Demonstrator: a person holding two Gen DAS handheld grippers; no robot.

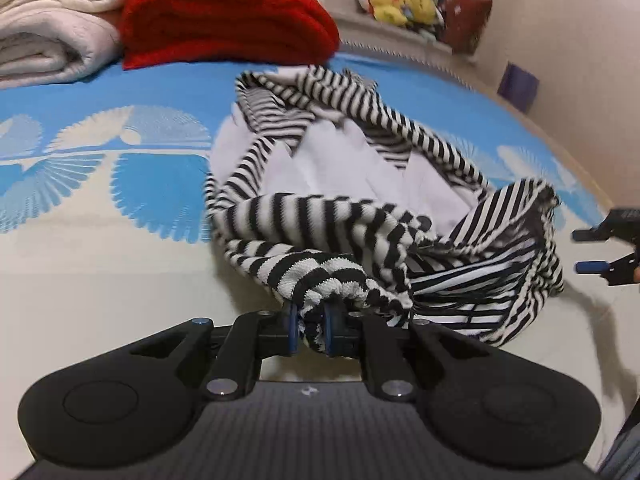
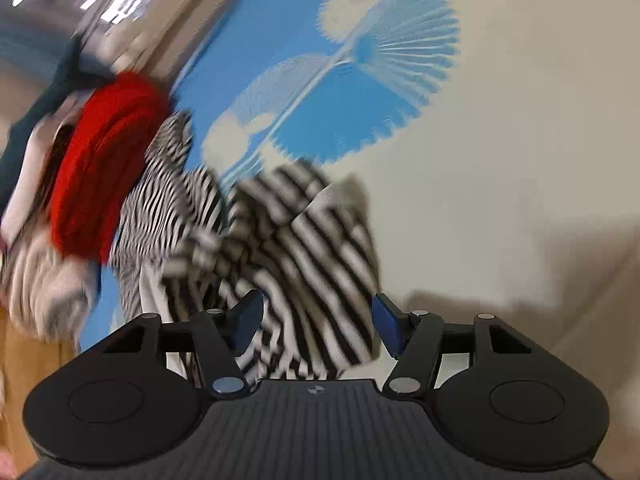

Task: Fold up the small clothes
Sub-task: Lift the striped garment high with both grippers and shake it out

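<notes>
A black-and-white striped small garment (image 1: 360, 184) lies crumpled on a blue and cream patterned bed cover (image 1: 100, 240). My left gripper (image 1: 314, 330) is shut on a bunched striped edge of it at the near side. My right gripper (image 1: 592, 252) shows at the right edge of the left wrist view, open, beside the garment's right end. In the right wrist view the right gripper (image 2: 316, 326) is open, its blue pads (image 2: 246, 322) spread over the blurred striped garment (image 2: 288, 256).
A folded red knit (image 1: 224, 20) and folded cream blankets (image 1: 48, 28) lie at the far side of the bed. Yellow plush toys (image 1: 400, 4) sit on a ledge beyond. A wall (image 1: 560, 60) rises to the right.
</notes>
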